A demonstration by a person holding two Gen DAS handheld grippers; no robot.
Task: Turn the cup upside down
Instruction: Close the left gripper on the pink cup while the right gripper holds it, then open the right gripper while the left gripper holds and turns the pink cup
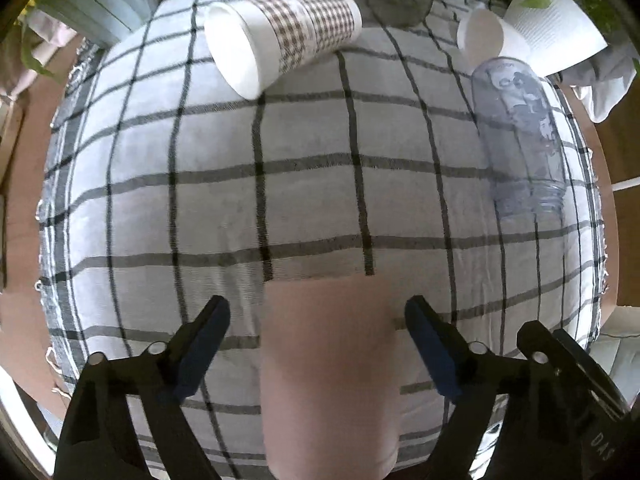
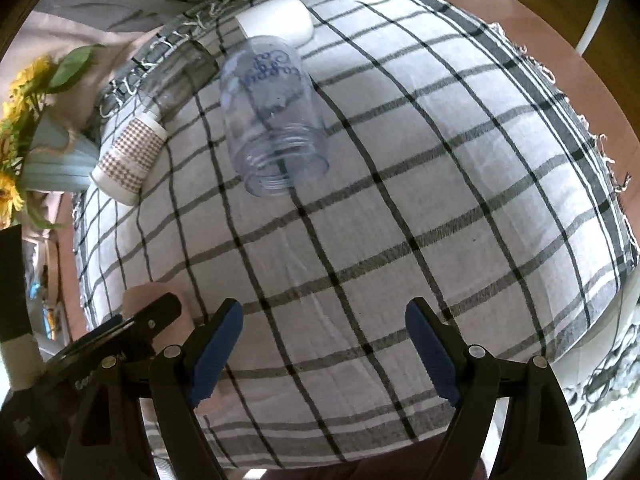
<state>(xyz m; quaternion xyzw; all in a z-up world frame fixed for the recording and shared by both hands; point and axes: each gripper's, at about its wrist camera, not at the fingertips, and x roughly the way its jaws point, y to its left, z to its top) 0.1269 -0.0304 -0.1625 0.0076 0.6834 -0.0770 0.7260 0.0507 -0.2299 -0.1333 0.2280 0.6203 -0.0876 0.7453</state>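
A pink cup (image 1: 328,368) stands between the open fingers of my left gripper (image 1: 318,320), near the front of the checked cloth; neither pad touches it. Its edge shows in the right wrist view (image 2: 140,296) behind the left gripper's body. A checked paper cup (image 1: 280,36) lies on its side at the back; it also shows in the right wrist view (image 2: 128,160). A clear plastic cup with blue print (image 1: 520,136) stands mouth-down on the right; it also shows in the right wrist view (image 2: 272,116). My right gripper (image 2: 324,320) is open and empty above the cloth.
A small white cup (image 1: 488,40) and a white pot (image 1: 556,28) sit at the back right. A dark clear glass (image 2: 180,76) lies at the back. A blue vase with yellow flowers (image 2: 44,152) stands off the cloth's left edge. The checked cloth (image 1: 304,184) covers a brown table (image 2: 580,28).
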